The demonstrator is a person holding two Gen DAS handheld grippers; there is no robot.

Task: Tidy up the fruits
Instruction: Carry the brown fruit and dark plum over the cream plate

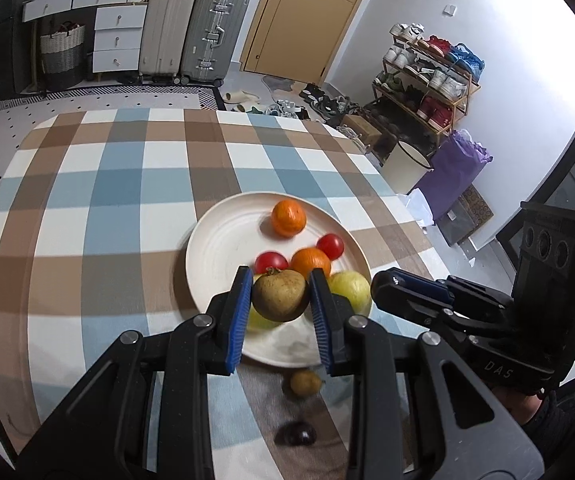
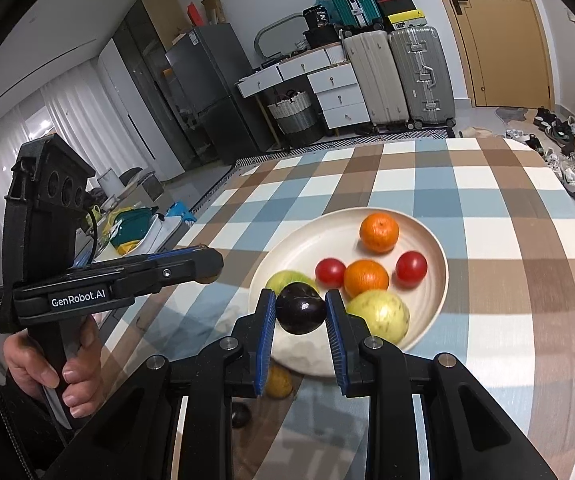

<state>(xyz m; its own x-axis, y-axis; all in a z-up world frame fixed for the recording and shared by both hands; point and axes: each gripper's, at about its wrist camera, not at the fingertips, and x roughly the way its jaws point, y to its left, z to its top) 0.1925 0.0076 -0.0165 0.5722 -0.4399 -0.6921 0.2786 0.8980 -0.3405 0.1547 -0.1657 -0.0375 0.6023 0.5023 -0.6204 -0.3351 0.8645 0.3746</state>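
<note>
The left gripper (image 1: 279, 298) is clamping a brown pear (image 1: 280, 296) between its blue pads, jaws closed only to the fruit's width, and is carrying it above the near rim of the plate (image 1: 215, 248). The right gripper (image 2: 300, 314) is likewise gripping a dark plum (image 2: 300, 309) over the plate. Both are holding their fruit clear of the oranges (image 1: 288, 218), tomatoes (image 1: 330, 246) and green apples (image 2: 379, 316) already collected there, presumably to find free space. A small pear (image 1: 305, 383) and another plum (image 1: 296, 434) are lying on the checked cloth (image 1: 87, 220) beside the plate, awaiting collection.
</note>
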